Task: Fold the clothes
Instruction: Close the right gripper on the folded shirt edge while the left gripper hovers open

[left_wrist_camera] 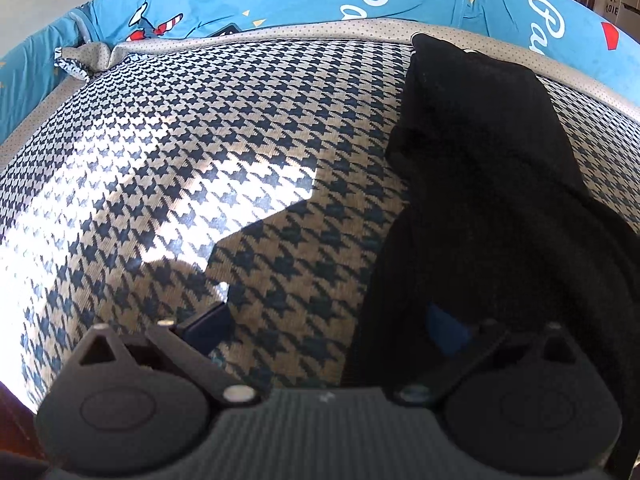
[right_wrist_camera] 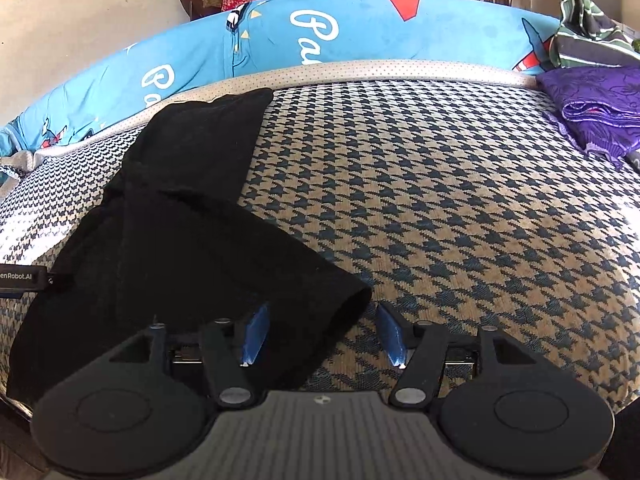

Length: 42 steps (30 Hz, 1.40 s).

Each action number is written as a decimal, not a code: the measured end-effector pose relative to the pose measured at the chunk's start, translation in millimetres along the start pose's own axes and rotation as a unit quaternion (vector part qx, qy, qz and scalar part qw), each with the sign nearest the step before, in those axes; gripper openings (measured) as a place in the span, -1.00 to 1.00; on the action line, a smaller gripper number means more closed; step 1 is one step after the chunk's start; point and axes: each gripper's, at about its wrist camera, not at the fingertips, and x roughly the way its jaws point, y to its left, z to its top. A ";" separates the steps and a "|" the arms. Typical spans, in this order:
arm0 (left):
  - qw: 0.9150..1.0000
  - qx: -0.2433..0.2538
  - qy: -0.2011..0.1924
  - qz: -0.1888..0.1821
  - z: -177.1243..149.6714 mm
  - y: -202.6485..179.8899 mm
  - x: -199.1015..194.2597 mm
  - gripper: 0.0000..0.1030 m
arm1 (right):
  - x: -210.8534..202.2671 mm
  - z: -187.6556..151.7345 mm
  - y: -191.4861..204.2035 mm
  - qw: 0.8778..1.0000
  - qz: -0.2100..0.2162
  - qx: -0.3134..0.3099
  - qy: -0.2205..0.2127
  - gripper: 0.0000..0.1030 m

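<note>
We see the right gripper point(right_wrist_camera: 322, 334) with jaws apart, the black garment's point(right_wrist_camera: 192, 216) near corner lying loose between the blue pads point(right_wrist_camera: 256, 334). Left gripper point(left_wrist_camera: 320, 332) open too, one finger under the garment point(left_wrist_camera: 492, 184). Garment lies along the houndstooth cover point(right_wrist_camera: 440, 200), from near edge to far edge.

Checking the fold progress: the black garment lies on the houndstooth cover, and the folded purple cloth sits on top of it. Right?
Not quite. The black garment does lie on the houndstooth cover, but the folded purple cloth sits apart at the far right edge, as the right wrist view shows.
</note>
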 end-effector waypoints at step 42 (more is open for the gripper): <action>0.981 -0.157 -0.104 0.042 1.4 73.8 -62.6 1.00 | -30.2 -46.6 193.7 0.928 0.321 -0.190 0.002 -0.87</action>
